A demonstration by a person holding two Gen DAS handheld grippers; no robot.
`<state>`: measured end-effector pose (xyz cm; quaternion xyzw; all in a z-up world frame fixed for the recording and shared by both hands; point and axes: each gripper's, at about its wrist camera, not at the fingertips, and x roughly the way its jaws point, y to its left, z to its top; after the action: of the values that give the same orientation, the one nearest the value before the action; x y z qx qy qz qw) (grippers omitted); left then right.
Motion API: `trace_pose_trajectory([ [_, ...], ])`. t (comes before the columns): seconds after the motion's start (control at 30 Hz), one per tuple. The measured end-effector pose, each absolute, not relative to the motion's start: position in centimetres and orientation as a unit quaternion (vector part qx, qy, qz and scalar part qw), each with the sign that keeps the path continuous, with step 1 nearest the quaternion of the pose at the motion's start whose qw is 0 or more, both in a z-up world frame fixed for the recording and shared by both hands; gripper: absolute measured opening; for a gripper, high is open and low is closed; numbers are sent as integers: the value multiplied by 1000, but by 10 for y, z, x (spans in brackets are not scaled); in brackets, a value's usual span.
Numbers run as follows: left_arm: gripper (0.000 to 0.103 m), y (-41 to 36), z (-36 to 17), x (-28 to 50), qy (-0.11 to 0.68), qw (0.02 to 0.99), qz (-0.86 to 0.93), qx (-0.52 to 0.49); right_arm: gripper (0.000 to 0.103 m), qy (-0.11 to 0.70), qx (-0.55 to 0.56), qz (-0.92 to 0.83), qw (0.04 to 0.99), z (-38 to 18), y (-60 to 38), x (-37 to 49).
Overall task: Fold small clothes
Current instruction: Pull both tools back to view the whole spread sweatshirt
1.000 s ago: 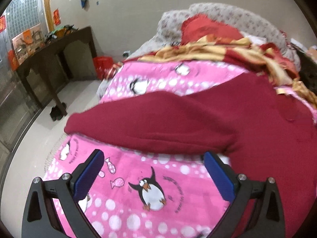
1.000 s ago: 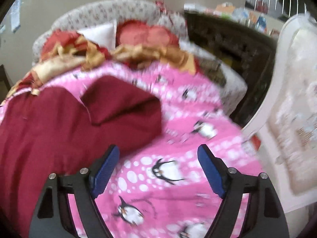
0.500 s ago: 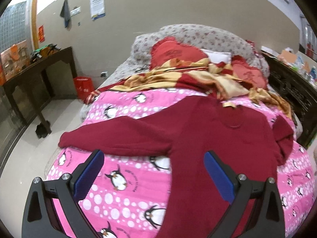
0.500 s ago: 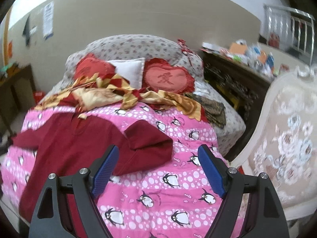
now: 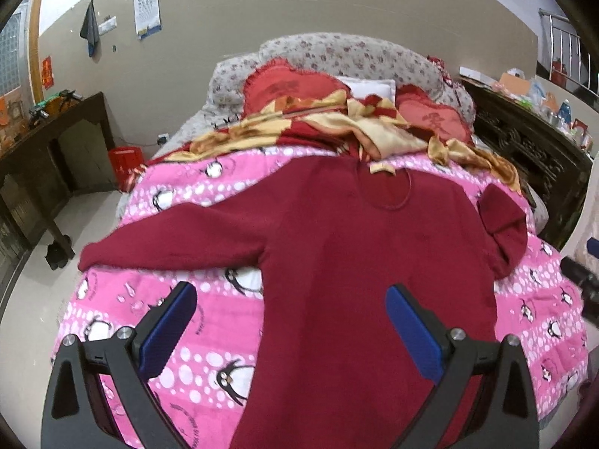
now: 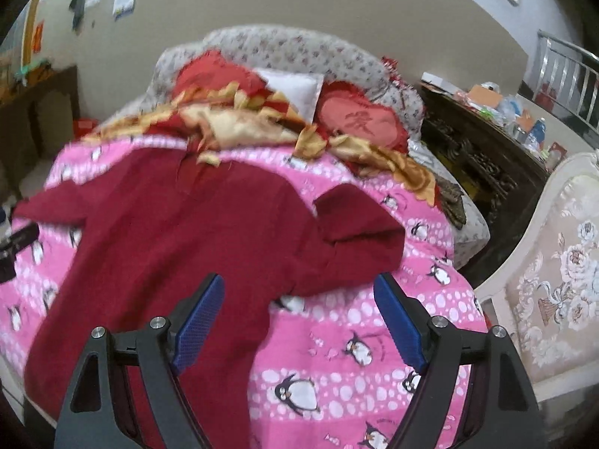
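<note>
A dark red long-sleeved sweater (image 5: 359, 247) lies flat on a pink penguin blanket (image 5: 194, 359), collar toward the pillows. Its left sleeve (image 5: 176, 235) stretches out to the bed's left edge. Its right sleeve (image 6: 355, 232) is folded back on itself. My left gripper (image 5: 290, 321) is open and empty, held above the sweater's lower body. My right gripper (image 6: 299, 310) is open and empty, above the sweater (image 6: 179, 247) below the folded sleeve. The right gripper's tip also shows at the right edge of the left wrist view (image 5: 578, 277).
A red and gold quilt (image 5: 337, 127), heart cushions (image 6: 359, 119) and a floral headboard (image 5: 348, 56) lie at the far end. A dark wooden table (image 5: 45, 149) stands left. A carved dark cabinet (image 6: 483, 164) and a cream floral chair (image 6: 558, 262) stand right.
Both grippers have pulled back and up from the bed, so the whole sweater now shows. Both stayed open and empty.
</note>
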<state>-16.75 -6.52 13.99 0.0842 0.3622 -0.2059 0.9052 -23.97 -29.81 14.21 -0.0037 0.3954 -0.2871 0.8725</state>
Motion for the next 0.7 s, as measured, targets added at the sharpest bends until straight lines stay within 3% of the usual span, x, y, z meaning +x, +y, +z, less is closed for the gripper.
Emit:
trace_pose_trajectory([
  [0.33, 103, -62, 114, -160, 385, 898, -195, 85, 89, 505, -56, -251, 824, 87, -286, -228],
  [0.7, 103, -60, 100, -148, 399, 893, -190, 86, 89, 525, -41, -247, 813, 71, -291, -218],
])
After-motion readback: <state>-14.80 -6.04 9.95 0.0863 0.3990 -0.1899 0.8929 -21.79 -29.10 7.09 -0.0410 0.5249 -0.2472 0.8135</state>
